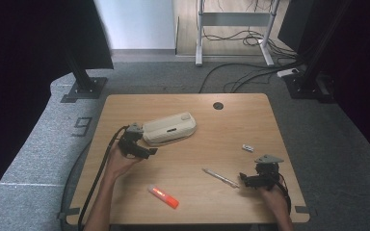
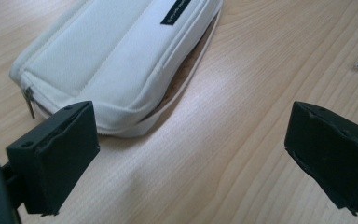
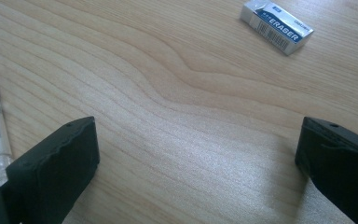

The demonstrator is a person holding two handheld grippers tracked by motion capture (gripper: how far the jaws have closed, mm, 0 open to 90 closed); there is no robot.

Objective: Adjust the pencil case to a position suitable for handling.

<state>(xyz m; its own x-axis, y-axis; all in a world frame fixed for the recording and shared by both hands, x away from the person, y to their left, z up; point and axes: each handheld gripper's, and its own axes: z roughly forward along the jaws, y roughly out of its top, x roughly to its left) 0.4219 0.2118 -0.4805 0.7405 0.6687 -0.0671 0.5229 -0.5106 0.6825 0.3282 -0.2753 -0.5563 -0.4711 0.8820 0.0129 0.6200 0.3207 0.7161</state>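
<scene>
The left claw (image 1: 143,153), released, sits just beside the pencil case (image 1: 169,128) at the tabletop's (image 1: 231,130) far left. The right claw (image 1: 247,180), also released, hovers near the pen (image 1: 220,177). Risk: pushing the soft case away; nudging the pen into a roll.

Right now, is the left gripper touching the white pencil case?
Apart. The left gripper view shows the left gripper open, with a strip of bare wood between its near jaw and the white pencil case.

Matt cloth pencil case (image 2: 112,60) on smooth wood table (image 2: 242,140).
</scene>
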